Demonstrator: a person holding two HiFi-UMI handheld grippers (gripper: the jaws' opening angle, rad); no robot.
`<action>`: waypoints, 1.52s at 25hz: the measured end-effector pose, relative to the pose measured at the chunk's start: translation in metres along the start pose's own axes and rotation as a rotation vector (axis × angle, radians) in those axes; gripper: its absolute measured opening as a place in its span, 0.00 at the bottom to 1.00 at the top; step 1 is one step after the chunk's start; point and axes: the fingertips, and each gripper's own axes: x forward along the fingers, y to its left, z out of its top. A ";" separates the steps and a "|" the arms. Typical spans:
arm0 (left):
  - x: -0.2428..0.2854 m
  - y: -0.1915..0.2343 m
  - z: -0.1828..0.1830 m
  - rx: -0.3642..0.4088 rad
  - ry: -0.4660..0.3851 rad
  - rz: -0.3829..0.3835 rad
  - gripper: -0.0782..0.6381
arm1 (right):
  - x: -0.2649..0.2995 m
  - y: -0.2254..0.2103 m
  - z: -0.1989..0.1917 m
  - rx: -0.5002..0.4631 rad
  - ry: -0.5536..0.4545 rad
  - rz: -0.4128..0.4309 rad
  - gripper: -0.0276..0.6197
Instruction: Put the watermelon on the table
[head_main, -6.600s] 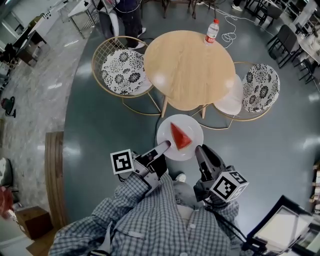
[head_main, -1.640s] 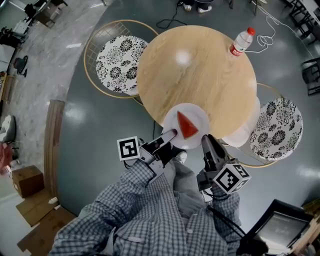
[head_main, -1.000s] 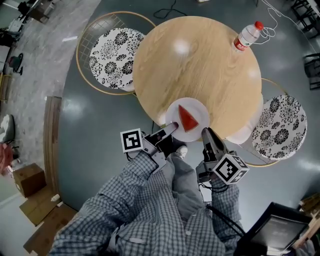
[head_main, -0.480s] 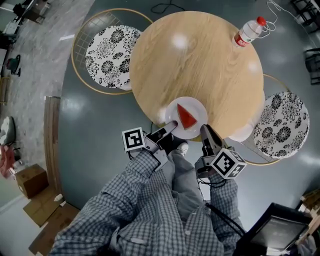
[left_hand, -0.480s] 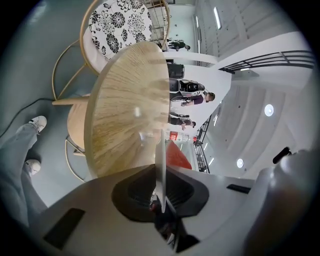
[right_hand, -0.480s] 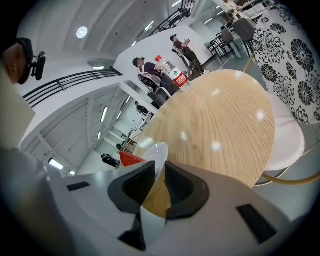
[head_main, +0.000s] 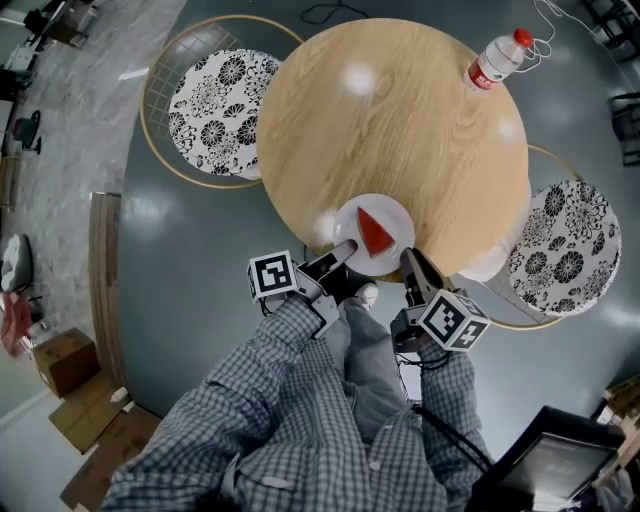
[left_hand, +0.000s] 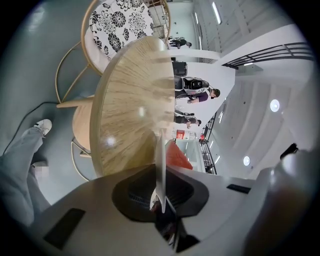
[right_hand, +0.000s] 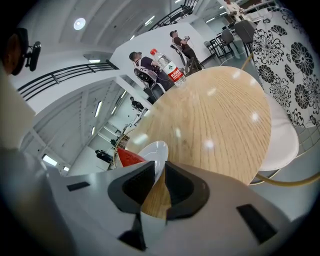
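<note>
A red wedge of watermelon (head_main: 374, 232) lies on a white plate (head_main: 392, 213) at the near edge of the round wooden table (head_main: 400, 110). My left gripper (head_main: 345, 251) is shut on the plate's near-left rim, and my right gripper (head_main: 407, 257) is shut on its near-right rim. In the left gripper view the plate (left_hand: 160, 165) runs edge-on between the jaws, with the watermelon (left_hand: 177, 156) just beyond. In the right gripper view the plate (right_hand: 156, 151) enters the jaws and the watermelon (right_hand: 128, 158) shows at its left. Whether the plate touches the tabletop I cannot tell.
A water bottle (head_main: 494, 59) with a red cap stands at the table's far right edge. Flower-patterned wire chairs stand at the left (head_main: 213, 95) and right (head_main: 565, 248), with a white seat (head_main: 488, 264) tucked under the table. People stand in the background of both gripper views.
The plate with the watermelon was carried from over the floor to the table's near edge. Over the last second both grippers sank a little with it.
</note>
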 end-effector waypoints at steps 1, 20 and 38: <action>0.000 0.000 0.000 0.004 0.000 -0.001 0.15 | 0.000 -0.001 0.000 -0.001 0.001 -0.002 0.15; 0.001 0.008 0.004 0.054 -0.009 0.079 0.15 | -0.022 0.036 0.001 -0.891 0.103 -0.106 0.15; 0.001 0.009 0.004 0.060 -0.008 0.082 0.15 | 0.003 0.058 -0.082 -1.860 0.299 -0.096 0.15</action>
